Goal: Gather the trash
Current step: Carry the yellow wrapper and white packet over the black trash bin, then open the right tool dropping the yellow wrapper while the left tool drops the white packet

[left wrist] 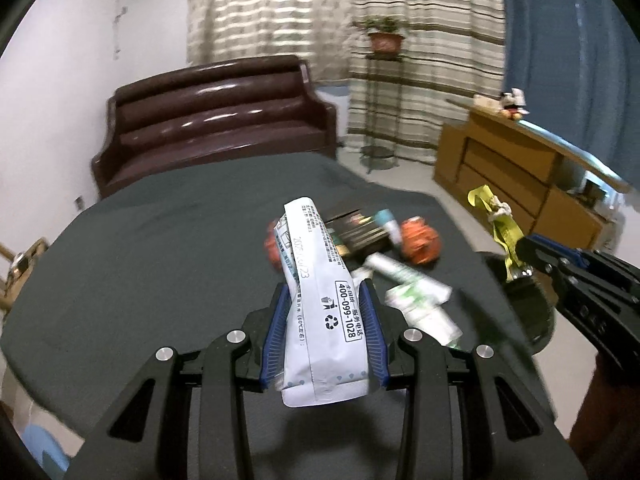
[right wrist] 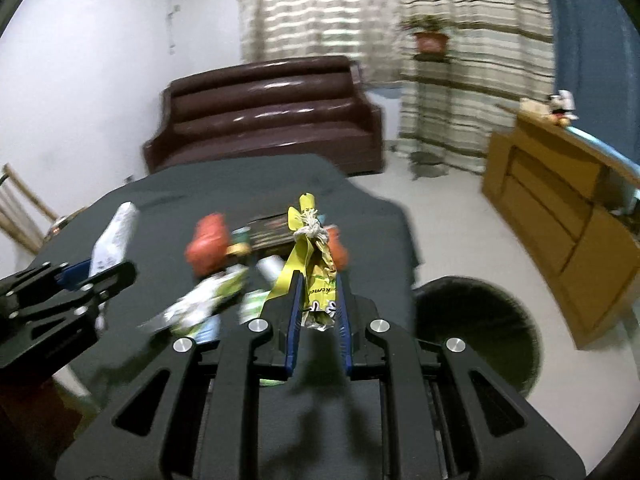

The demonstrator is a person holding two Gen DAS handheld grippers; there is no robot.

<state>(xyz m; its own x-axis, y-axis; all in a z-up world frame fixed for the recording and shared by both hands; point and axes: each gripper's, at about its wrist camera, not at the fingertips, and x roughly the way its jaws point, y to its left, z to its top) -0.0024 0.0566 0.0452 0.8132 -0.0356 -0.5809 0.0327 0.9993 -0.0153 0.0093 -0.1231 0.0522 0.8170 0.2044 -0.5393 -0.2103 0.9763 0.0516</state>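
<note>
My left gripper (left wrist: 326,292) is shut on a white printed wrapper (left wrist: 320,304) held above the dark table; it also shows in the right wrist view (right wrist: 114,240). My right gripper (right wrist: 318,280) is shut on a yellow wrapper (right wrist: 310,264) tied with white string, seen at the right of the left wrist view (left wrist: 498,220). On the table lie orange crumpled trash (left wrist: 420,240), a dark box (left wrist: 360,232), a small tube (left wrist: 390,224) and green-white wrappers (left wrist: 424,300). A black round bin (right wrist: 476,328) stands on the floor right of the table.
The table is covered with a dark cloth (left wrist: 160,248). A brown leather sofa (left wrist: 216,120) stands behind it. A wooden cabinet (left wrist: 512,176) is at the right. A plant stand (left wrist: 380,92) is by the striped curtains. A chair (right wrist: 20,208) is at the left.
</note>
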